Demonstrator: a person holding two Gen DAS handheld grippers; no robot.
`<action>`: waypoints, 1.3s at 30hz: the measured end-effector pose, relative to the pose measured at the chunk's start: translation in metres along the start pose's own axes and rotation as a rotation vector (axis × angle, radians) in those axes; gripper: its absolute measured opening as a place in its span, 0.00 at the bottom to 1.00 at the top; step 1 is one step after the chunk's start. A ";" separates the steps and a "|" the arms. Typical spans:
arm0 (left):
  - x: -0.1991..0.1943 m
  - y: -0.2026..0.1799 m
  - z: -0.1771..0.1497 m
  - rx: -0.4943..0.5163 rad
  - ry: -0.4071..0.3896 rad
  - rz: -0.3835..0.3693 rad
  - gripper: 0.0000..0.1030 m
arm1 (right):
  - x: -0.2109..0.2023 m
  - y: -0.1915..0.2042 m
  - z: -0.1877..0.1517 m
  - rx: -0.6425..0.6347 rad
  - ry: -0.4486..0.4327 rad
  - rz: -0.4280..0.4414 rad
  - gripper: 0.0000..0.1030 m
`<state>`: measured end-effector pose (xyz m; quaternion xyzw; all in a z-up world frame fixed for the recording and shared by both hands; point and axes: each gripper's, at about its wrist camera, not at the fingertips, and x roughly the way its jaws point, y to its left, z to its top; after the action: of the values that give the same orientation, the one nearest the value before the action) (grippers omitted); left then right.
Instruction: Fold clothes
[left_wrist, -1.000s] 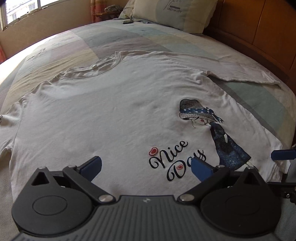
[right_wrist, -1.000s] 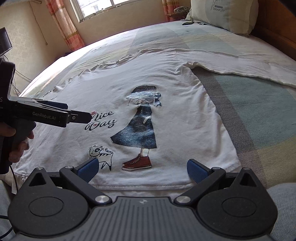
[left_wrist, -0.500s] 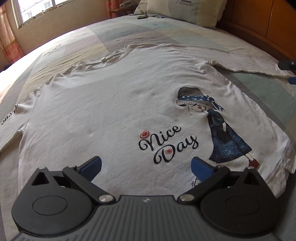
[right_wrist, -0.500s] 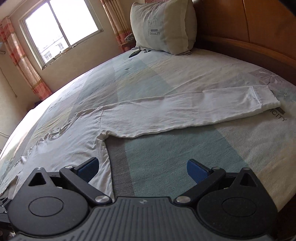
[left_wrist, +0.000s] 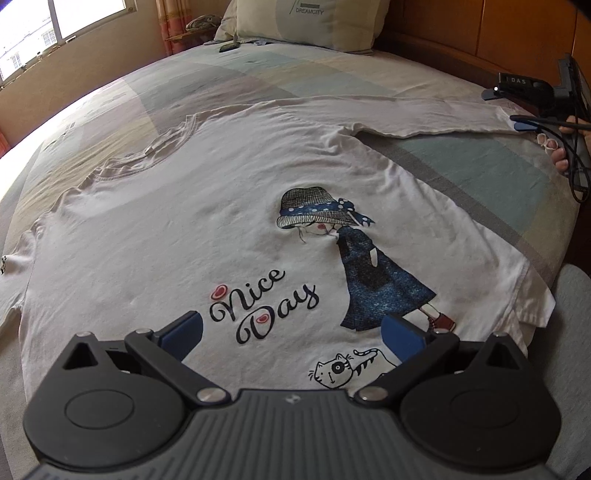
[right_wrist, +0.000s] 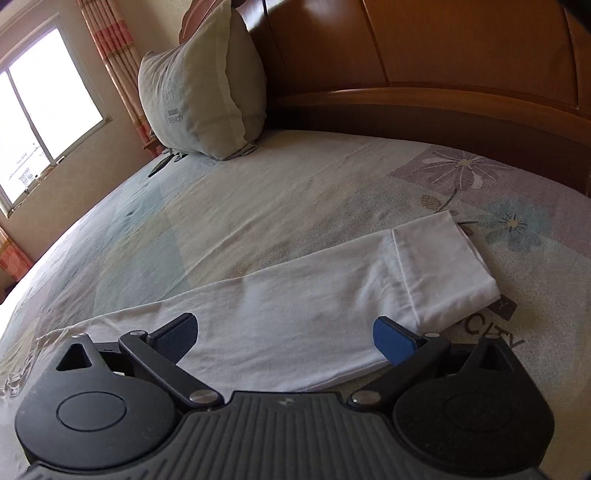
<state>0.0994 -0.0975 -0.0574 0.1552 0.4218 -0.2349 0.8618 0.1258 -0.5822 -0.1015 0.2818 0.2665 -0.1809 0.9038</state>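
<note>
A white long-sleeved shirt (left_wrist: 177, 221) lies flat on the bed, print side up, with a girl in a hat and the words "Nice Day". My left gripper (left_wrist: 291, 328) hovers open over the shirt's lower hem, nothing between its blue pads. The shirt's right sleeve (right_wrist: 295, 295) stretches across the bed toward the headboard, its cuff (right_wrist: 443, 266) lying flat. My right gripper (right_wrist: 284, 336) is open just above that sleeve near the cuff, holding nothing. In the left wrist view the right gripper (left_wrist: 524, 127) shows at the far right edge, held by a hand (left_wrist: 561, 158).
The bed has a patchwork pastel cover (left_wrist: 258, 81). A pillow (right_wrist: 199, 88) leans on the wooden headboard (right_wrist: 443, 74). A dark remote (right_wrist: 159, 167) lies by the pillow. A window (right_wrist: 40, 110) with curtains is to the left. The bed's near edge (left_wrist: 569, 236) is at the right.
The right gripper swung away from the shirt's hem to the far sleeve and came down close to the cuff. The left gripper shifted slightly right along the hem. Both stayed open.
</note>
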 end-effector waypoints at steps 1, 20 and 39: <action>0.001 -0.002 0.000 -0.002 -0.005 -0.014 0.99 | -0.011 -0.003 -0.005 -0.003 -0.026 0.038 1.00; 0.006 -0.045 0.011 0.112 -0.030 -0.112 0.99 | 0.004 -0.003 -0.027 -0.026 -0.045 0.091 1.00; 0.008 -0.047 0.013 0.096 -0.032 -0.116 0.99 | -0.006 -0.056 -0.026 0.642 -0.198 0.266 1.00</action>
<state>0.0872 -0.1457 -0.0595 0.1677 0.4046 -0.3070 0.8449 0.0851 -0.6088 -0.1392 0.5645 0.0681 -0.1628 0.8063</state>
